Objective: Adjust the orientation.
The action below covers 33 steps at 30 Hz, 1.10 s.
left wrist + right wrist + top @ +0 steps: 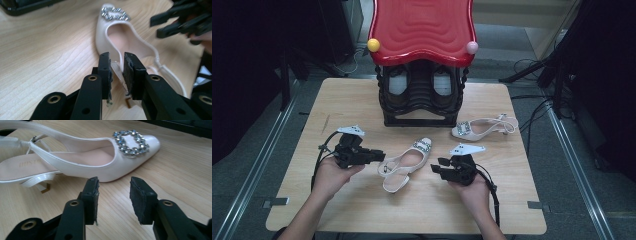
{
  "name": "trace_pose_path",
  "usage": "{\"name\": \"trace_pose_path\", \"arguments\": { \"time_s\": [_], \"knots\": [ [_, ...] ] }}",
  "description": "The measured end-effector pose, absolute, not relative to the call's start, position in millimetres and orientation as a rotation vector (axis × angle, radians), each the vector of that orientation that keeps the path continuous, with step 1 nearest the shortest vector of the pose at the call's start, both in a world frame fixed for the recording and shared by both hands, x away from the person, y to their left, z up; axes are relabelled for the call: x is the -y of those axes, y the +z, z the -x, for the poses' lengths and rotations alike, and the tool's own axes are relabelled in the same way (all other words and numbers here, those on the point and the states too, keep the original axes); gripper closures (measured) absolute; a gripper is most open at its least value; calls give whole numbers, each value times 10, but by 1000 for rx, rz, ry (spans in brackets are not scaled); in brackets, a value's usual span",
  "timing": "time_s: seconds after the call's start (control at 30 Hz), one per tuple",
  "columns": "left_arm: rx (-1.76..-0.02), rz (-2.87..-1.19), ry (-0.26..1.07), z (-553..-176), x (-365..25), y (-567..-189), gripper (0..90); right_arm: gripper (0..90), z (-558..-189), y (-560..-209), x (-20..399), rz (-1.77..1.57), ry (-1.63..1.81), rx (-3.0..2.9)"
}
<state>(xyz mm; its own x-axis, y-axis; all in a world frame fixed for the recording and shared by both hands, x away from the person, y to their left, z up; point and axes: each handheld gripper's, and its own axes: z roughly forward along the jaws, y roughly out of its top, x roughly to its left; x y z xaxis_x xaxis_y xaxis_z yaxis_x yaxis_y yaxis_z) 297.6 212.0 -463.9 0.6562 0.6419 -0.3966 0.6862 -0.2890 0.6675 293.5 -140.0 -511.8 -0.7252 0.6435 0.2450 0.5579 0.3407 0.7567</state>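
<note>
The left gripper [117, 72] pinches the thin rim of the near shoe [404, 170], which lies on its side in the middle of the table [312, 200]. The right gripper [113, 200] is open and empty, just at 3 o'clock of that shoe. The rim is slim and shiny, so I think the shoe could slip out or twist if lifted.

The table is pale wood. A red-roofed rack [422, 60] stands at 12 o'clock, and another shoe [484, 127] lies at 2 o'clock. The room around is dark, with cables on the floor.
</note>
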Motion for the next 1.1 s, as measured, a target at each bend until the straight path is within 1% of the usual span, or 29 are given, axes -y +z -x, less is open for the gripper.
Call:
{"name": "trace_pose_path", "arguments": {
  "time_s": [0.07,0.13,0.23,0.33,0.6,0.8,1.1],
  "knots": [
    [-1020,-1995,-68,-2956,-2165,-4596,773,649,-2931,-5119,1366,-1101,1344,-2505],
    [-1027,-2026,-34,-2931,-2180,-4580,806,695,-2929,-5122,1333,-1087,1348,-2520],
    [-1041,-2081,-37,-2930,-2161,-4662,860,768,-2932,-5124,1278,-1075,1357,-2538],
    [-1070,-2115,-68,-2954,-2104,-4804,880,892,-2929,-5136,1206,-1054,1356,-2566],
    [-1058,-2142,-101,-2946,-1913,-4949,876,900,-2968,-5210,990,-1069,1316,-2603],
    [-1056,-2122,-126,-2907,-1897,-4980,877,900,-3003,-5242,964,-1073,1322,-2595],
    [-1062,-2107,-108,-2838,-1852,-4999,869,900,-3032,-5280,925,-1050,1302,-2581]
  ]
}}
